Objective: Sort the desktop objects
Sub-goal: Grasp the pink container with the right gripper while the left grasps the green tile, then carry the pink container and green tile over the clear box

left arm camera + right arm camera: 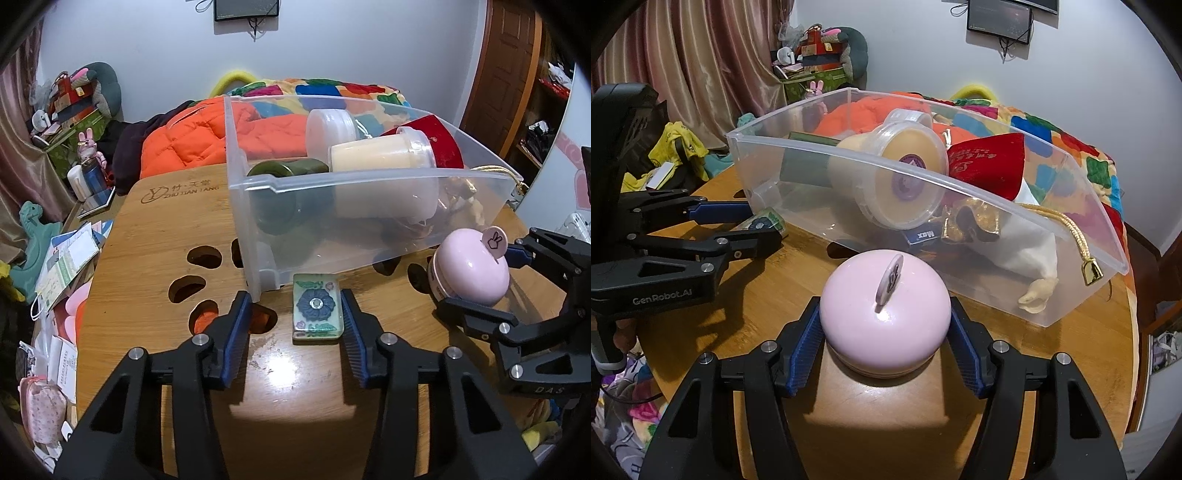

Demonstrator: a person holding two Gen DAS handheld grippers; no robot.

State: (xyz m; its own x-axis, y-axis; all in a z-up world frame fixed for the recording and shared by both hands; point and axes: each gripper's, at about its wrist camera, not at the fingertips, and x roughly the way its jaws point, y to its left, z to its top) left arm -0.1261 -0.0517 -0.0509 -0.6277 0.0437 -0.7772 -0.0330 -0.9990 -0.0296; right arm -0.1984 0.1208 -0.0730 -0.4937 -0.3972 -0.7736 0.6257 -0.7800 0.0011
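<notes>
Left gripper (295, 325): fingers narrowed around the flower tile (316, 313); the right pad touches its edge, the left pad stands just off it, tile flat on the worktop (155, 236).
Right gripper (886, 343): fingers clamped on both sides of the pink round box (885, 325), which sits on the worktop.
Clear bin (369, 177): right behind both, touching the tile's far end, on the worktop.
Inside the bin: cream tub (905, 173) on its side, dark green jar (284, 173), red pouch (990, 166), gold cord (1067, 225).
Background: orange jacket (192, 140) and patchwork blanket (1071, 147) behind the bin.
</notes>
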